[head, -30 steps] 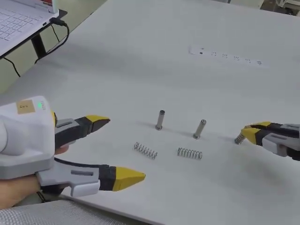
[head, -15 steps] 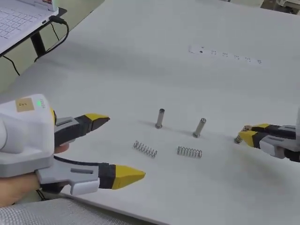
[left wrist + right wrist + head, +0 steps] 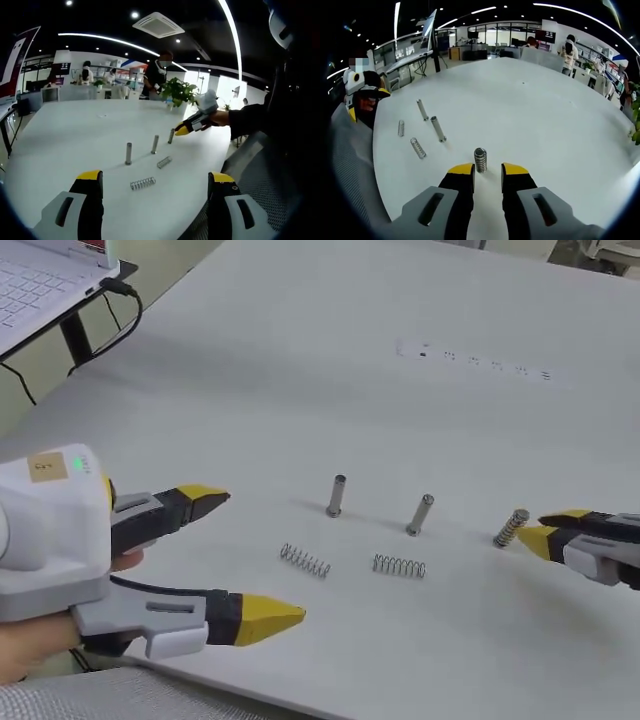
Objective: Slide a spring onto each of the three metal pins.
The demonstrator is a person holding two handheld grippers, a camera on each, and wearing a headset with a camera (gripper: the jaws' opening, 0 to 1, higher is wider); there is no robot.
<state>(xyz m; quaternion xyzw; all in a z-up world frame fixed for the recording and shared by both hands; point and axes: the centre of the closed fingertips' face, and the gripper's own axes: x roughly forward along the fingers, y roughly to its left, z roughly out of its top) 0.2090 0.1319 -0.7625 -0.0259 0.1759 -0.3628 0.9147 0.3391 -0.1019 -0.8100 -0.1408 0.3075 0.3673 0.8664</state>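
One done: the sprung pin (image 3: 480, 160) stands just beyond the tips of my right claw (image 3: 487, 170), whose jaws are slightly apart and seemingly clear of it. Ahead of my left claw (image 3: 155, 177), jaws spread wide, two are left to do — nearer bare pin (image 3: 128, 153), farther bare pin (image 3: 155, 144), nearer spring (image 3: 143, 183), farther spring (image 3: 164, 162).

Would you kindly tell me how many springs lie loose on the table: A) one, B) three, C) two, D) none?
C: two loose springs lie flat before the two bare pins; a third spring stands upright by the right tool.
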